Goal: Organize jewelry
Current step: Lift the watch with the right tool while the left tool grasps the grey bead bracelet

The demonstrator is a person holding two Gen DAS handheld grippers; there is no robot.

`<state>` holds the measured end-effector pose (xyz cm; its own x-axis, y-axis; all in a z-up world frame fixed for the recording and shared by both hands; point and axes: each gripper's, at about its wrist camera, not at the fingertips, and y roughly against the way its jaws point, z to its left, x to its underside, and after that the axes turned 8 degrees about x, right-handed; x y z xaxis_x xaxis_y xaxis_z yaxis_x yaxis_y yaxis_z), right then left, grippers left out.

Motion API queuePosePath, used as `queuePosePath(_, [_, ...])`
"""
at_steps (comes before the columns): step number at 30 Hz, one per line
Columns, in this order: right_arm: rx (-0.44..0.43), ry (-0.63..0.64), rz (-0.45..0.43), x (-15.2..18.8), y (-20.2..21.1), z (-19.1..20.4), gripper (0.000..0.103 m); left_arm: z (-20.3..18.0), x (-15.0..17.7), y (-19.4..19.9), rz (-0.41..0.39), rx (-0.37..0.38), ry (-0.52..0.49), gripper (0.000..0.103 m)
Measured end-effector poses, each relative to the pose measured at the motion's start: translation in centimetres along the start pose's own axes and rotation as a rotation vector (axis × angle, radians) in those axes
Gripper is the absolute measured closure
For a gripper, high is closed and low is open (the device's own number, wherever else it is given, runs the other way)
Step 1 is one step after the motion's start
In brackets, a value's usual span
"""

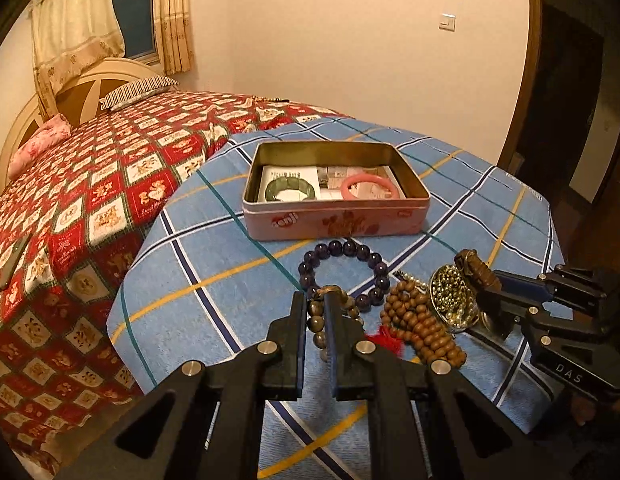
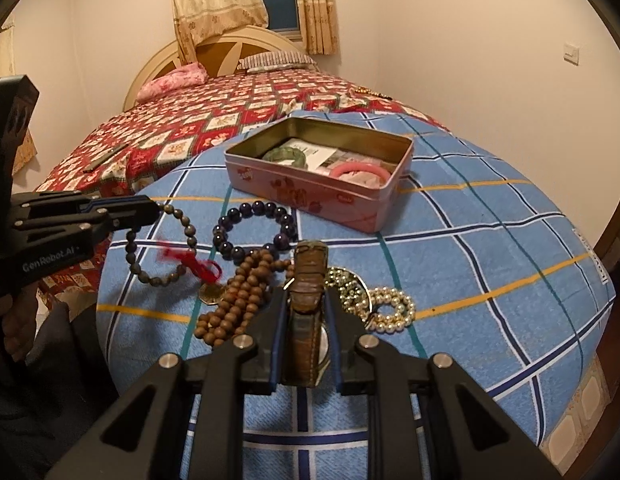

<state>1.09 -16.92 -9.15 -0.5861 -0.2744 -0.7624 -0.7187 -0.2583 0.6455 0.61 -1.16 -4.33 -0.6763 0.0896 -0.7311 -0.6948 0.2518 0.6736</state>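
Note:
A pink tin box (image 1: 337,219) (image 2: 310,196) stands open on the blue plaid cloth, with a green bangle (image 1: 289,189) and a pink bangle (image 1: 369,187) inside. My left gripper (image 1: 314,300) (image 2: 156,210) is shut on a dark bead bracelet with a red tassel (image 2: 160,248) (image 1: 316,326). My right gripper (image 2: 306,294) (image 1: 486,296) is shut on a brown leather watch strap (image 2: 306,304) (image 1: 474,268). A purple bead bracelet (image 1: 344,270) (image 2: 256,232), a brown wooden bead string (image 1: 420,324) (image 2: 242,296), gold beads (image 1: 454,296) and a pearl bracelet (image 2: 390,308) lie in front of the box.
The blue plaid cloth (image 1: 214,264) (image 2: 490,248) covers a rounded table top that drops off at its edges. A bed with a red patterned cover (image 1: 90,184) (image 2: 198,120) lies behind and left. A dark doorway (image 1: 570,100) is at the right.

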Motion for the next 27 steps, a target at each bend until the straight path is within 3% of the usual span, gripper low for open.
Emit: queuePosePath(27, [0.006,0.002,-0.019,-0.7,0.1,-0.5,0.082,0.8,-1.3,0.2,-0.023,-0.011,0.010,0.095])
